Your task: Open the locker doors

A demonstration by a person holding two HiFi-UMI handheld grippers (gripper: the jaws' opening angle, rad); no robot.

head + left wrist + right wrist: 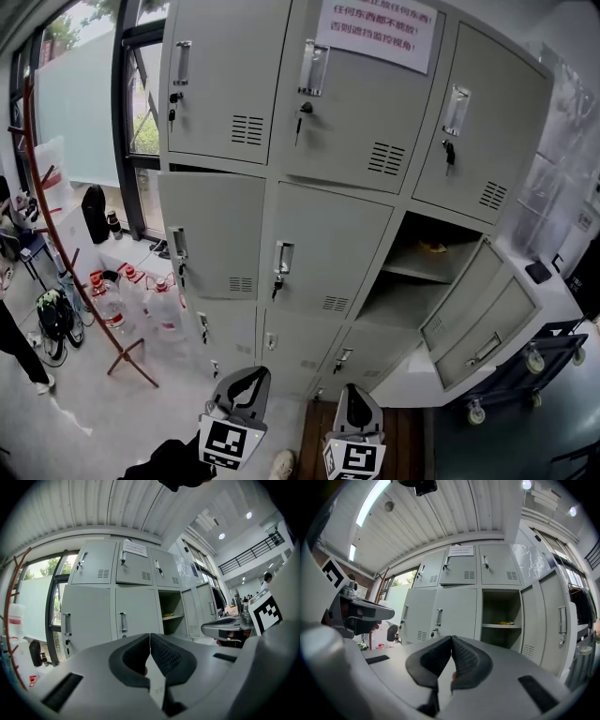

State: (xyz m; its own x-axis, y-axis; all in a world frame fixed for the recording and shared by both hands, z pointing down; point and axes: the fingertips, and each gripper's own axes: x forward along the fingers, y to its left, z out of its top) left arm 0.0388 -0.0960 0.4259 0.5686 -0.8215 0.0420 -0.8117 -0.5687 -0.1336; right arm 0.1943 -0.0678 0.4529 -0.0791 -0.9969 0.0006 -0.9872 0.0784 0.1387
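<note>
Left gripper (150, 641) and right gripper (451, 644) both have jaws pressed together, empty, facing the lockers (328, 253); right middle door (461, 295) stands open

Lockers (328, 244): sheet metal, pale grey paint, smooth, faint sheen.
Handles (283, 256): bright polished metal.
Notice (377, 28), 12 o'clock: white paper, matt.
Bottles (164, 305), 8 o'clock: clear glossy plastic.
Floor (84, 403): smooth, pale, lightly reflective.
Left tongs (150, 639), right tongs (451, 639): grey matt plastic shells; pads (166, 656) black, rubbery-looking, finely ribbed.
</note>
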